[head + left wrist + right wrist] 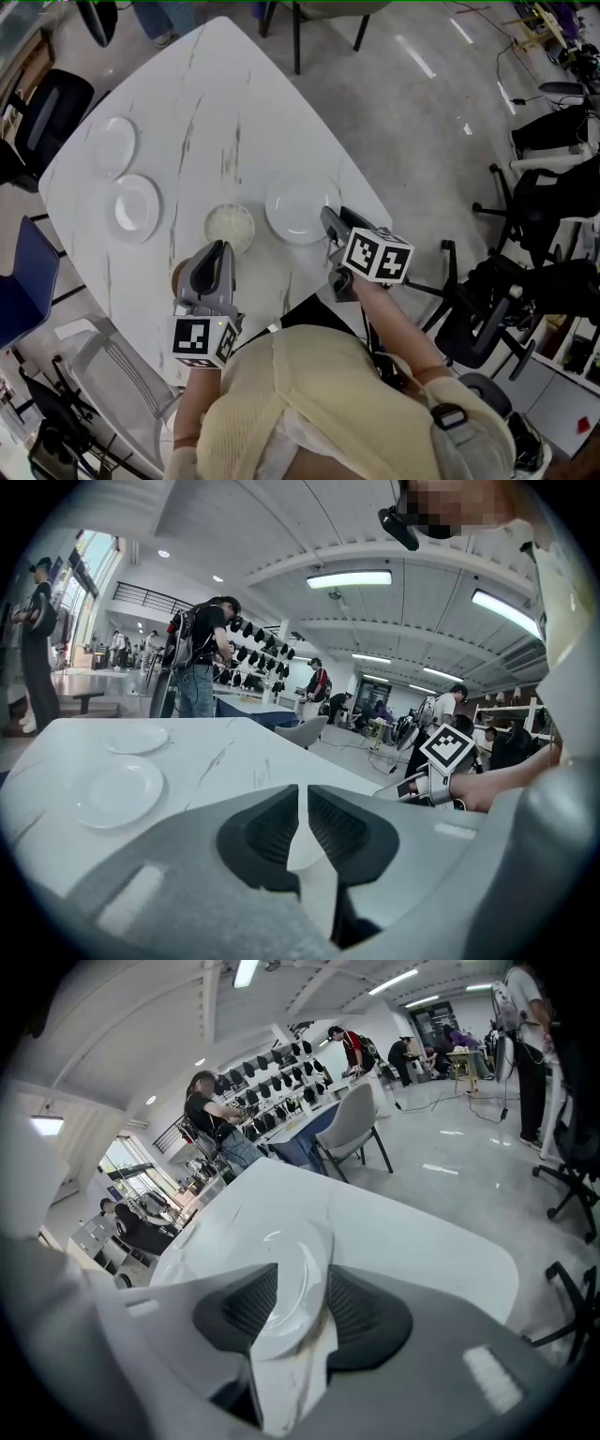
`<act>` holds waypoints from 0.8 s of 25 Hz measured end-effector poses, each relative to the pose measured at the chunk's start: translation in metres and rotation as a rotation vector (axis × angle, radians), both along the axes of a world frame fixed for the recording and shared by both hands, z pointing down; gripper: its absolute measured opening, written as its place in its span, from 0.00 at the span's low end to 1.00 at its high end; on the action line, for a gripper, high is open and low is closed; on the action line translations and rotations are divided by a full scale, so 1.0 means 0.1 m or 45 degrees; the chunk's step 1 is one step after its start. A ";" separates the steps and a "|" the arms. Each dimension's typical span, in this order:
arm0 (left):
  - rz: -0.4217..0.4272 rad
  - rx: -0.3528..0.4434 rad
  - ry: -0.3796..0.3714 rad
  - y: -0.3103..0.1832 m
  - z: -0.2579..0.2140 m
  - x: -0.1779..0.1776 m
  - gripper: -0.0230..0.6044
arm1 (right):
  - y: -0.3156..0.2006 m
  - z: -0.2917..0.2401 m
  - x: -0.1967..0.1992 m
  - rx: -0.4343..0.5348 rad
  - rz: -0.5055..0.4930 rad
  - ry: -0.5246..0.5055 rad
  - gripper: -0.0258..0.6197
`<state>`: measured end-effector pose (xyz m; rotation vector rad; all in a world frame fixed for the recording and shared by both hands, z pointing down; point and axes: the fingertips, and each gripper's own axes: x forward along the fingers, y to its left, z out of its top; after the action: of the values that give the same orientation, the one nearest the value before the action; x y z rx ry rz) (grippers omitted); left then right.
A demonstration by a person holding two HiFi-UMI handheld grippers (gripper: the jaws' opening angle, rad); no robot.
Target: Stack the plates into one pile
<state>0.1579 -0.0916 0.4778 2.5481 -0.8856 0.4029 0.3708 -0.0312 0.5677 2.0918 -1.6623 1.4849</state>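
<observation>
Four white plates lie apart on the white marble table (pixel 216 103). Two are at the far left (pixel 112 142) (pixel 134 206), also seen in the left gripper view (pixel 137 739) (pixel 119 792). A small speckled plate (pixel 231 225) sits mid-table. A larger plate (pixel 298 212) lies flat to its right. My right gripper (pixel 328 217) stands open with that plate's near rim (pixel 286 1283) between its jaws, and gaps show beside the pads. My left gripper (pixel 223 247) has its tips at the speckled plate's near edge. Its jaws (pixel 302 794) stand shut to a thin slit.
A brown round thing (pixel 178 277) lies by the left gripper near the table's front edge. Office chairs (pixel 525 309) stand to the right and another (pixel 47 112) at the left. People stand in the background of both gripper views.
</observation>
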 end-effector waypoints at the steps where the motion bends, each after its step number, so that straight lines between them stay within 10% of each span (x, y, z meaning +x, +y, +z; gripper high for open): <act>1: -0.005 0.000 0.001 -0.01 0.00 0.00 0.07 | -0.01 0.00 -0.01 -0.001 -0.005 0.018 0.30; 8: -0.051 -0.004 -0.001 -0.08 0.01 0.02 0.07 | 0.01 0.05 0.04 -0.067 -0.014 0.239 0.19; 20: -0.173 -0.008 -0.021 -0.20 0.03 -0.14 0.07 | 0.00 0.03 0.05 -0.032 -0.029 0.175 0.17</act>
<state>0.1441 -0.1114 0.4806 2.4646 -1.0548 0.3850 0.3762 -0.0310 0.5707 2.1027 -1.6041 1.3159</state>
